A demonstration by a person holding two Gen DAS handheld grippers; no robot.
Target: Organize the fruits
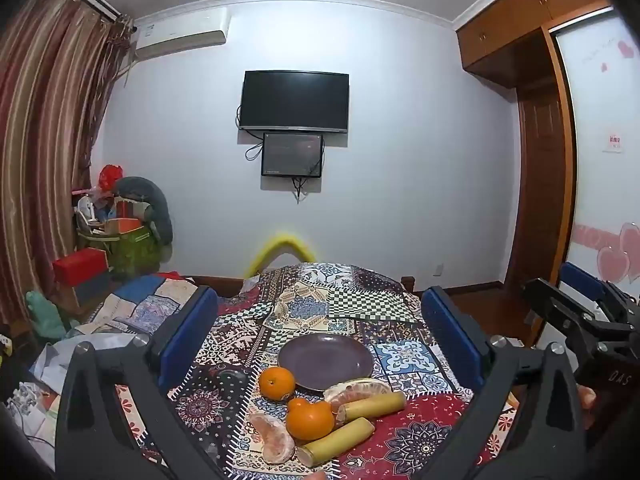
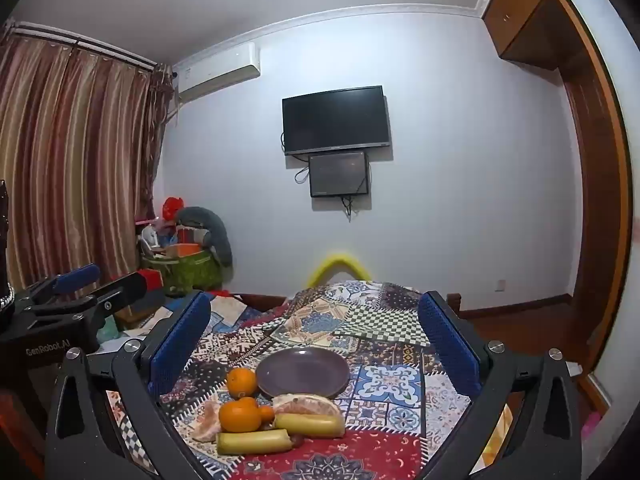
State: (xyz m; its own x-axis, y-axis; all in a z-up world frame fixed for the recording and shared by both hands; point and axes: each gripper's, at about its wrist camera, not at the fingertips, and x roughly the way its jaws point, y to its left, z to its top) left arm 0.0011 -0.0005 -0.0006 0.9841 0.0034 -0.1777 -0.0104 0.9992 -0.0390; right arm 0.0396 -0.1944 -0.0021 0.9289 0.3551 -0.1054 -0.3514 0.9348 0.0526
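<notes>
An empty purple plate [image 1: 326,361] [image 2: 303,372] lies on a patchwork-covered table [image 1: 396,304] [image 2: 384,320]. In front of it lie two oranges [image 1: 277,383] [image 1: 310,420], a small orange between them [image 1: 297,403], two peeled pomelo segments [image 1: 273,436] [image 1: 356,391] and two yellow sugarcane pieces [image 1: 374,405] [image 1: 336,442]. They also show in the right wrist view: oranges [image 2: 241,382] [image 2: 240,415], segments [image 2: 306,405] [image 2: 208,424], sugarcane pieces [image 2: 309,425] [image 2: 254,442]. My left gripper [image 1: 320,336] and right gripper [image 2: 314,340] are both open and empty, above and behind the fruit.
The right gripper shows at the right edge of the left wrist view [image 1: 580,320]; the left gripper shows at the left of the right wrist view [image 2: 72,300]. A quilted bed [image 1: 132,308] and piled boxes [image 1: 116,240] lie left. A yellow chair back [image 1: 282,246] stands behind the table.
</notes>
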